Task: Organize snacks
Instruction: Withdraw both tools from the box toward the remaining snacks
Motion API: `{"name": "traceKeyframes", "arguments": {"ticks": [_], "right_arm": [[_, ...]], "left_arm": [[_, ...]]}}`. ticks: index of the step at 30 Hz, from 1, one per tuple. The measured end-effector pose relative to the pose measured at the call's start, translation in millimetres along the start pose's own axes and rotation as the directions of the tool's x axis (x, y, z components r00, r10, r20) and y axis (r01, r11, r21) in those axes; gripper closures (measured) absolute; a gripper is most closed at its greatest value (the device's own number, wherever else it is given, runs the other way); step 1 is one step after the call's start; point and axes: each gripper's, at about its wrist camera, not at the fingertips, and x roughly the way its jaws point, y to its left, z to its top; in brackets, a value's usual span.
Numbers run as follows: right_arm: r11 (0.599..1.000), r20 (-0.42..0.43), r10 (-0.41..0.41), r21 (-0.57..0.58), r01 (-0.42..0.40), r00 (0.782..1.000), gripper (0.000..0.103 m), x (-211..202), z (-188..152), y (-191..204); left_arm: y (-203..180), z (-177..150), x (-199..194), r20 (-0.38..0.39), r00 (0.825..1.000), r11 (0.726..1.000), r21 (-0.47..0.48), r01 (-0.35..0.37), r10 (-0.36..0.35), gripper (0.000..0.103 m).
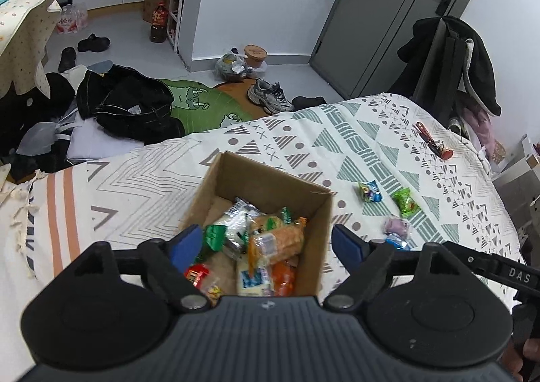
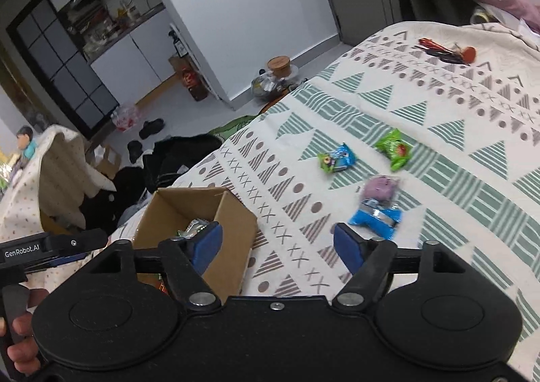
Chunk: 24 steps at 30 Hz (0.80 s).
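The bed (image 2: 438, 132) carries my cardboard box (image 1: 314, 233), already well filled with snacks; four loose packets are left beside it: blue packet (image 2: 374, 218), green packet (image 2: 395, 149), purple packet (image 2: 381, 187), small blue-green packet (image 2: 335, 159); my left gripper (image 1: 266, 243) hangs over the box and my right gripper (image 2: 278, 243) faces the packets, both with jaws wide and empty

Readable text: "DAS" in pale letters on the black bar of the other gripper's frame (image 1: 506, 269), at the right edge of the left wrist view. "GenRobot.AI" in white on a black handle body (image 2: 50, 247), at the left edge of the right wrist view, with a hand (image 2: 20, 345) below it. Print on the snack packets in the cardboard box (image 1: 314, 213) and on the bedspread (image 2: 438, 159) is too small and blurred to read.
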Motion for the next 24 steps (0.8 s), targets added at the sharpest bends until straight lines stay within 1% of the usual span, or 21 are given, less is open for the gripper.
{"name": "traceKeyframes", "arguments": {"ticks": [3,8,13,16,19,22,24], "right_arm": [[1.000,0.008,-0.011,0.009,0.010,1.000,0.027,-9,-3,-13],[0.999,0.028,-0.003,0.046,0.002,1.000,0.023,-25,-5,-32],[0.997,0.054,0.011,0.080,-0.015,0.998,0.023,-39,-6,-49],[0.995,0.069,0.014,0.096,-0.021,0.997,0.023,-45,-8,-59],[0.988,0.078,0.021,0.151,-0.032,0.997,0.023,-48,-8,-71],[0.973,0.078,0.044,0.223,-0.061,0.996,0.023,-47,-9,-85],[0.967,0.082,0.048,0.245,-0.067,0.995,0.023,-45,-10,-91]], "left_arm": [[-15,-5,-5,0.015,1.000,1.000,0.014,0.002,-0.002,0.015],[-38,-14,-8,0.028,0.999,1.000,0.018,0.016,-0.017,0.015],[-63,-23,-9,0.033,0.999,0.999,0.038,0.024,-0.025,0.015],[-75,-26,-10,0.055,0.998,0.998,0.046,0.032,-0.034,0.015],[-87,-27,-7,0.056,0.998,0.998,0.055,0.040,-0.043,0.015],[-98,-26,-4,0.062,0.997,0.997,0.064,0.046,-0.050,0.015],[-107,-27,-1,0.071,0.996,0.995,0.080,0.053,-0.059,0.015]]}}
